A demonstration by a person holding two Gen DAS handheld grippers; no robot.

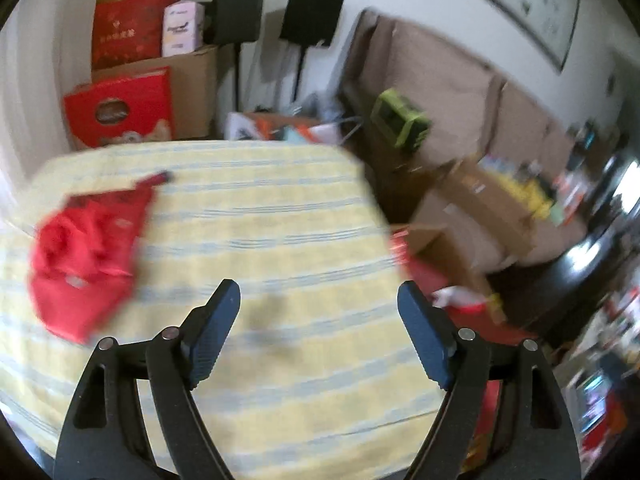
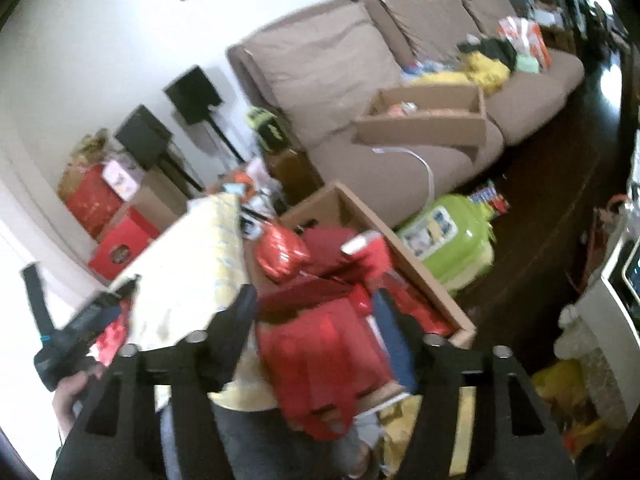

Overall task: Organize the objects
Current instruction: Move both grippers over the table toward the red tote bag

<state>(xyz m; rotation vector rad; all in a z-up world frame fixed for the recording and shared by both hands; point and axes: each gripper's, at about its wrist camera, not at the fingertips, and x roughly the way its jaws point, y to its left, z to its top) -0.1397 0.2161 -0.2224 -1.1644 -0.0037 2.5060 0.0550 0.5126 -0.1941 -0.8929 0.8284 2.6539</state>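
Both grippers empty, red cloth left on table

Left gripper [image 1: 318, 306] jaws apart, nothing btwn. Red cloth [image 1: 86, 256] lies on striped table [image 1: 280, 208], up-left of it, long axis toward far edge. Right gripper [image 2: 314, 312] jaws apart over cardboard box [image 2: 420, 268] of red stuff beside table; left hand nearer cloth, judging by views.

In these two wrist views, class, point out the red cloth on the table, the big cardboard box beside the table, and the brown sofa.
red cloth [image 1: 84, 256], left wrist view, its crumpled middle
cardboard box [image 2: 416, 268], right wrist view, its right wall
brown sofa [image 2: 332, 60], right wrist view, a back cushion
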